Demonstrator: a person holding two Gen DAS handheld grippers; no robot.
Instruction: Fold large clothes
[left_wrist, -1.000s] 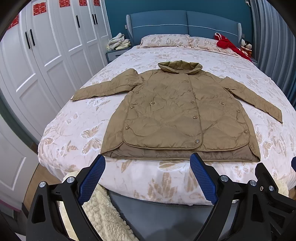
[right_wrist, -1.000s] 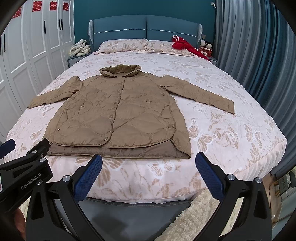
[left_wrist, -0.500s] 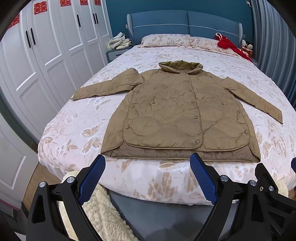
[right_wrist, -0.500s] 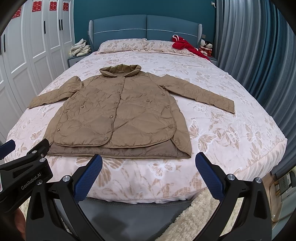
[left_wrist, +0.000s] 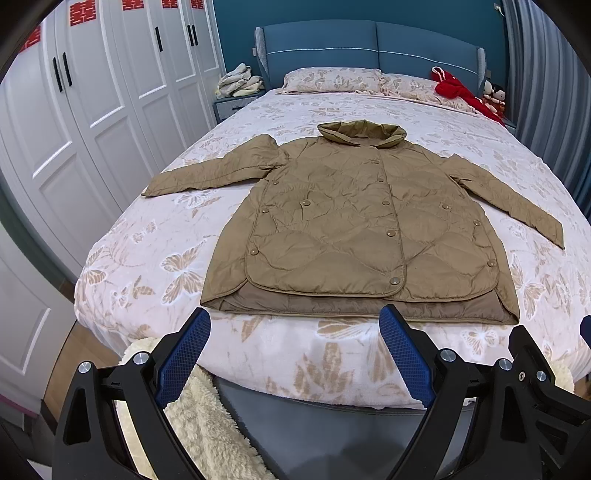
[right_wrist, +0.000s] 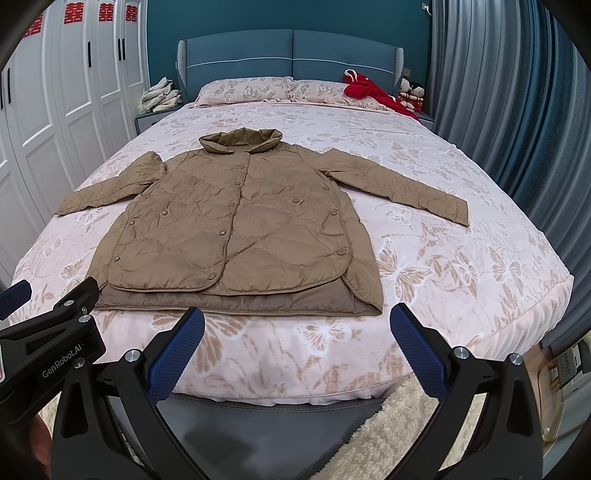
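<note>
Even indoor light, fisheye-bent edges

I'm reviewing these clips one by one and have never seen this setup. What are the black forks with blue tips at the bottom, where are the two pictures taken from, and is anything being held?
There is no robot here. A person holds a hand-held gripper in each hand, and each gripper has a wide-angle camera looking forward along its jaws. One picture comes from the left gripper, the other from the right gripper. The blue pads are the inner faces of the jaws.

Both grippers stand wide open and hold nothing. They hover at the foot of the bed, short of the cloth.

On the bed lies a tan quilted coat, spread flat, buttoned, sleeves out to the sides and collar toward the pillows. A red garment lies by the headboard. No fold has been made yet.
</note>
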